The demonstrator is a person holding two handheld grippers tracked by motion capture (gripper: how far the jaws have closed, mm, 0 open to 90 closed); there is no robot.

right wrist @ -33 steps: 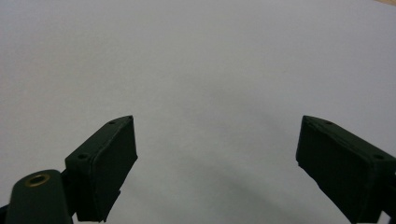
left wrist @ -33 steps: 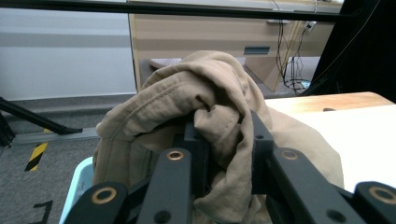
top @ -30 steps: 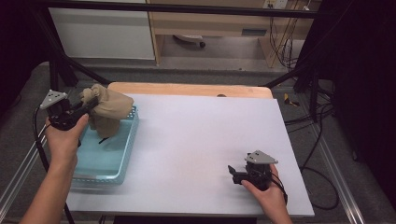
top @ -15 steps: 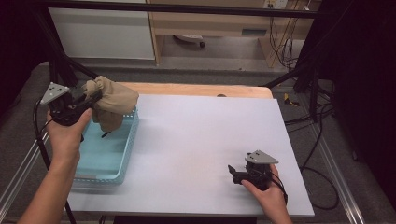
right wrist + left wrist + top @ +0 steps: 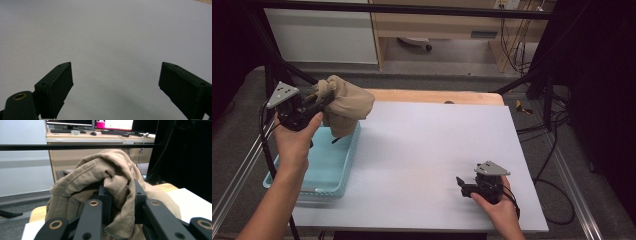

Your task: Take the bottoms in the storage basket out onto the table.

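A crumpled tan cloth garment [image 5: 345, 104] hangs in the air over the far end of a light blue plastic basket [image 5: 327, 170] at the table's left. My left gripper [image 5: 328, 96] is shut on a fold of this garment [image 5: 117, 187], which bulges up over both jaws in the left gripper view. Near the front right of the white table, my right gripper [image 5: 463, 186] rests low in a hand. Its jaws stand wide apart over bare white tabletop [image 5: 112, 45] with nothing between them.
The white table [image 5: 432, 145] has a wooden strip [image 5: 432, 96] along its far edge. Black frame bars [image 5: 532, 80] and cables [image 5: 557, 125] run beside the table on the right. A cabinet and desk stand behind.
My left gripper has lifted the tan garment higher out of the basket and carried it a little toward the right. The right gripper has stayed where it was.
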